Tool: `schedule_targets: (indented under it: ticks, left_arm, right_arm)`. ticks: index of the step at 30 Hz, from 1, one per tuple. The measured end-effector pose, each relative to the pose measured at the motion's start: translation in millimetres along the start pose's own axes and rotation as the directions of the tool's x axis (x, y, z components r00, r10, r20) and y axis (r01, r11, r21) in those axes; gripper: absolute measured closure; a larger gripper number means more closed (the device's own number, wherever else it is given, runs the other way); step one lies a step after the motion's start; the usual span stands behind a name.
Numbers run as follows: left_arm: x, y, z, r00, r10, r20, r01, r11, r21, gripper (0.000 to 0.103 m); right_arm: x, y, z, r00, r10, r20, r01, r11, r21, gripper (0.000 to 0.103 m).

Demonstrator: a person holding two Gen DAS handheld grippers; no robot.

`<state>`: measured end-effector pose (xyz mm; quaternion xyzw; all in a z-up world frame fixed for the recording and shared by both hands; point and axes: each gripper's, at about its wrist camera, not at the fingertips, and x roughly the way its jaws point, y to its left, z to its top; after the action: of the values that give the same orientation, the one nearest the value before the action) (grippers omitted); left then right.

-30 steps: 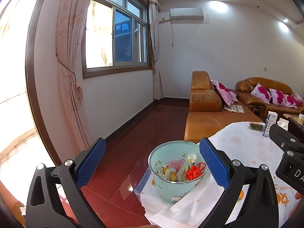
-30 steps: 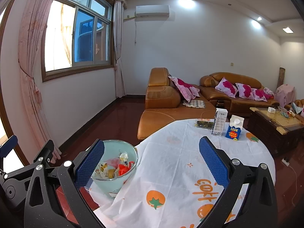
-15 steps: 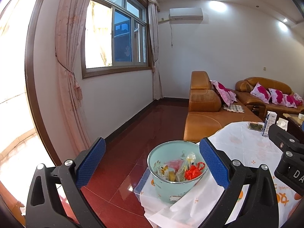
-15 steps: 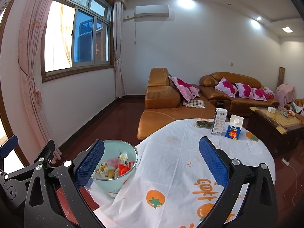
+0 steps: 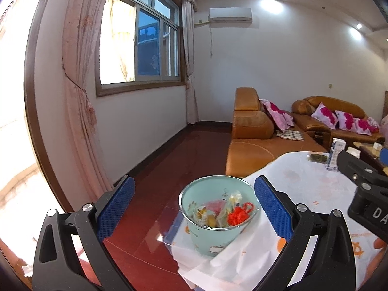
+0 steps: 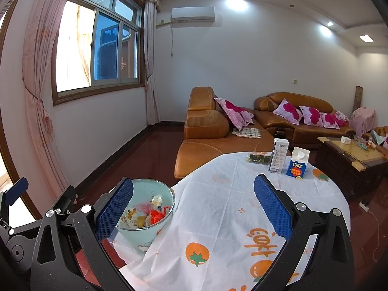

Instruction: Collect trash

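Trash sits mostly in the pale green bucket (image 6: 145,215), low and left of centre in the right wrist view, at the near left edge of the table; crumpled wrappers, a pink scrap and something bright red-orange fill its bottom; its wall is smooth with a thin shiny rim, round and tapering downward. Left of it in that view the left gripper (image 5: 192,208) shows only as black linkage; in its own view its blue ribbed pads stand wide apart, released and empty, the bucket framed between them.

Across the middle lies the white tablecloth (image 6: 218,206), thin and creased, printed with orange fruit and lettering, draped loosely over the rounded table; the right gripper (image 6: 194,208) hangs above it with its jaws spread wide, nothing between them.

Toward the upper right of the cloth, well apart from the bucket, lie a flat dark green packet (image 6: 259,158), a tall grey-white carton (image 6: 278,155) and a squat blue carton (image 6: 297,162) with a white cap; these look like the remaining pieces to gather.

Judging from this, the step in hand is a reach to those far items by the right gripper; the upright cartons are best pinched across flat faces, low enough not to tip; the flat packet is harder, and pads should come down at its edge without dragging the loose cloth.
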<state>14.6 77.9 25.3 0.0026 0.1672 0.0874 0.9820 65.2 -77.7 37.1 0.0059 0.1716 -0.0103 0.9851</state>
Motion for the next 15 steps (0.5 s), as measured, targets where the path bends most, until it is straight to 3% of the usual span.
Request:
schedule_targets:
  ticks: [15]
  left_arm:
    - [-0.5,2.6,1.5,1.0,0.016,-0.002,-0.016,1.0,0.003,0.006]
  right_arm:
    - [0.0,-4.3,-0.8,1.0,-0.002,0.001,0.002,1.0,0.014,0.005]
